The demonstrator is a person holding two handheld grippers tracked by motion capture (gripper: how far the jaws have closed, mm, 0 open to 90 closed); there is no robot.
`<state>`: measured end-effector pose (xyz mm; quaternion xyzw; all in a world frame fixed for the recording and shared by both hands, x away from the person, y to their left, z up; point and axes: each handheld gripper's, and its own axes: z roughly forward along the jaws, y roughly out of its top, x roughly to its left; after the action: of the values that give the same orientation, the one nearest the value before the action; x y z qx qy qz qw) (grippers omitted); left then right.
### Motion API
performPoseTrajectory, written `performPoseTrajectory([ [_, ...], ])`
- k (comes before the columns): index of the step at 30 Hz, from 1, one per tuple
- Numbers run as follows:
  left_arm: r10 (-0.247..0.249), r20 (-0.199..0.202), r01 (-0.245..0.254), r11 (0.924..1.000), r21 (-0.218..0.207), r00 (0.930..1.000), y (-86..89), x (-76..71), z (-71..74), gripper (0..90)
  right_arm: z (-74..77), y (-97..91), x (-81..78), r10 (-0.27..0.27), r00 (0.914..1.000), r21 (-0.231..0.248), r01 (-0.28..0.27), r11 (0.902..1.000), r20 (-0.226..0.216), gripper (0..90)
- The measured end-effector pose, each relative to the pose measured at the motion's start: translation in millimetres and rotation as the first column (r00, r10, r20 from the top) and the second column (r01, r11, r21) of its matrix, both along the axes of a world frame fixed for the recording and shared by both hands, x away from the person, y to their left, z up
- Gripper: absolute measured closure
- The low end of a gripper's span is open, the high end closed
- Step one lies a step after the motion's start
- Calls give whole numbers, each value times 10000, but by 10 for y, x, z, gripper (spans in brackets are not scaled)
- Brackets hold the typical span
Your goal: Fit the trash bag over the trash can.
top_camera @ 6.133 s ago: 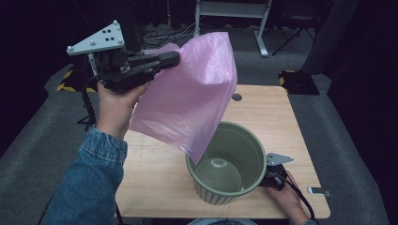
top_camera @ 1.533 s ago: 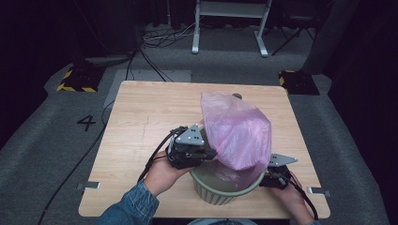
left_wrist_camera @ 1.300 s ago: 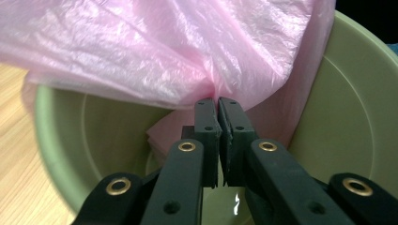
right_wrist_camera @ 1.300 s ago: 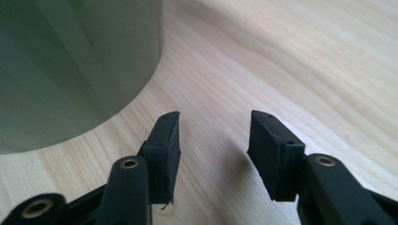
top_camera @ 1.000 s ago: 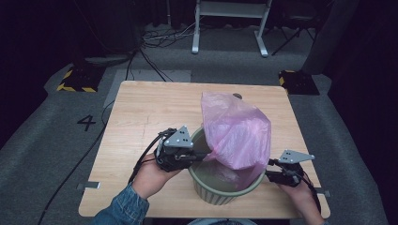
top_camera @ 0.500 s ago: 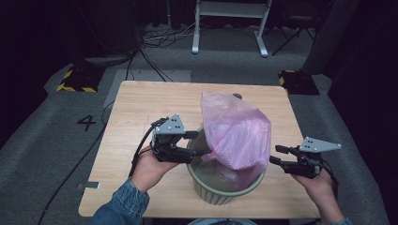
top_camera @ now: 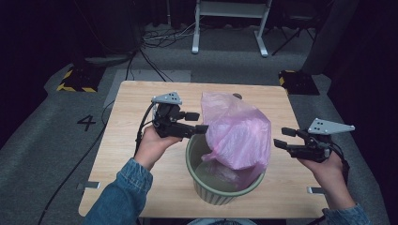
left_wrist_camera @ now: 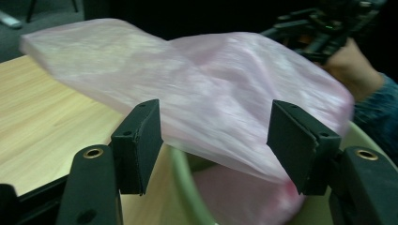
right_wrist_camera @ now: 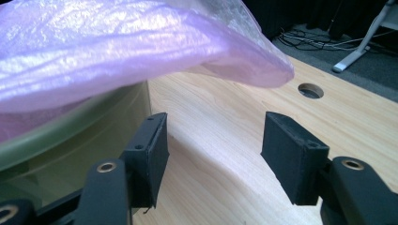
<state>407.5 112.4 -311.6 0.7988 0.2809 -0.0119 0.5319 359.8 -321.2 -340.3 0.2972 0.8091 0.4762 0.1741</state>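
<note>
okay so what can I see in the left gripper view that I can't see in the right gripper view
The left gripper view takes in the other hand with the right gripper beyond the bag, and its own open jaws frame the bag. The right gripper view takes in the round hole in the tabletop, a white stand leg and cables on the floor. Both share the pink bag, the green bin's rim and the wooden table.

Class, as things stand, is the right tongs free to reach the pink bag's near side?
Probably yes: the right tongs are open, with only bare table between them and the pink bag.
</note>
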Motion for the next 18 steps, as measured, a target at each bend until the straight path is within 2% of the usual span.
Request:
performPoseTrajectory([
  [3, 263, -301, -259, 9995, 156, 9992, -15, 104, -34, 342, 17, 31, 21, 57, 10000, -43, -57, 10000, 23, 417],
  [6, 18, -517, -9, 9999, 172, 9987, -75, 156, -64, 338, 19, 60, 25, -15, 10000, -159, 17, 9999, 72, 420],
  [8, -218, -530, 240, 9989, 411, 9984, -143, 167, -78, 335, 13, 93, 20, -72, 9999, -323, 76, 9995, 131, 424],
  [11, -252, -446, 285, 9968, 747, 9987, -217, 171, -79, 341, 21, 147, 17, -48, 9997, -442, 58, 9990, 224, 429],
  [13, -199, -437, 234, 9965, 797, 9988, -228, 170, -63, 418, 42, 178, 19, -32, 9996, -395, 43, 9992, 291, 430],
  [16, -250, -389, 285, 9953, 921, 9989, -242, 144, -46, 620, 75, 230, 12, 83, 9992, -361, -69, 9993, 393, 432],
  [18, -230, -45, 234, 9926, 1189, 9997, -258, 101, -33, 720, 91, 263, 2, 137, 9989, -396, -119, 9991, 454, 433],
])
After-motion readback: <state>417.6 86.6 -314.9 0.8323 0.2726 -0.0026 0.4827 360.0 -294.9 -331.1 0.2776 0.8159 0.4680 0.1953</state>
